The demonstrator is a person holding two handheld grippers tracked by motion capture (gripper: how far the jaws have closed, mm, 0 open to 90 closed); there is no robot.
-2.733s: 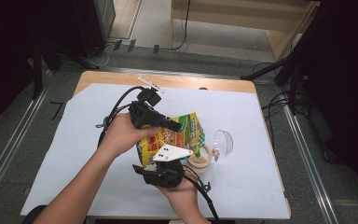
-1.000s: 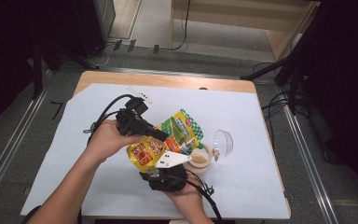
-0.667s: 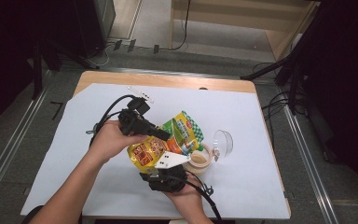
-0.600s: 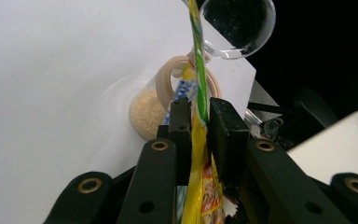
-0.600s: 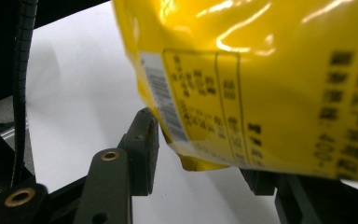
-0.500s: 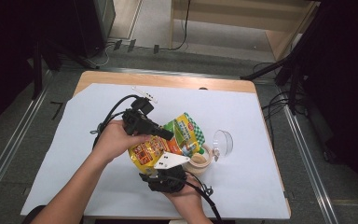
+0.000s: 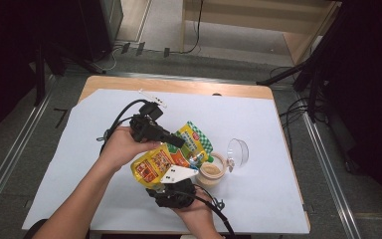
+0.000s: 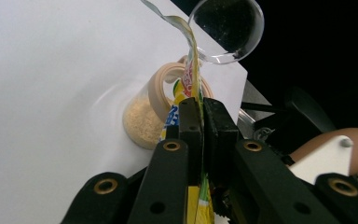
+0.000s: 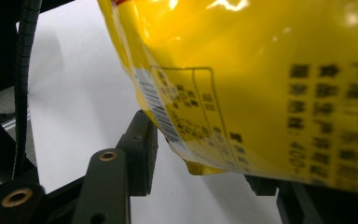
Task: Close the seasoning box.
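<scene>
One jar (image 7: 212,171) (tan powder) — lidless.

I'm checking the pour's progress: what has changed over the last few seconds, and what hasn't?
The left hand-held gripper swung out to the left with the pouch, then came back over the jar; the pouch's bottom now sits lower and further left. Unchanged: the left hand-held gripper stays shut on the pouch, the right hand-held gripper stays beneath it, and the jar and clear lid are unmoved.

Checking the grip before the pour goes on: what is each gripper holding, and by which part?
The left gripper is shut on the yellow plastic pouch near its upper edge. The right gripper has the pouch's bottom corner between its jaws; whether it clamps cannot be told.
</scene>
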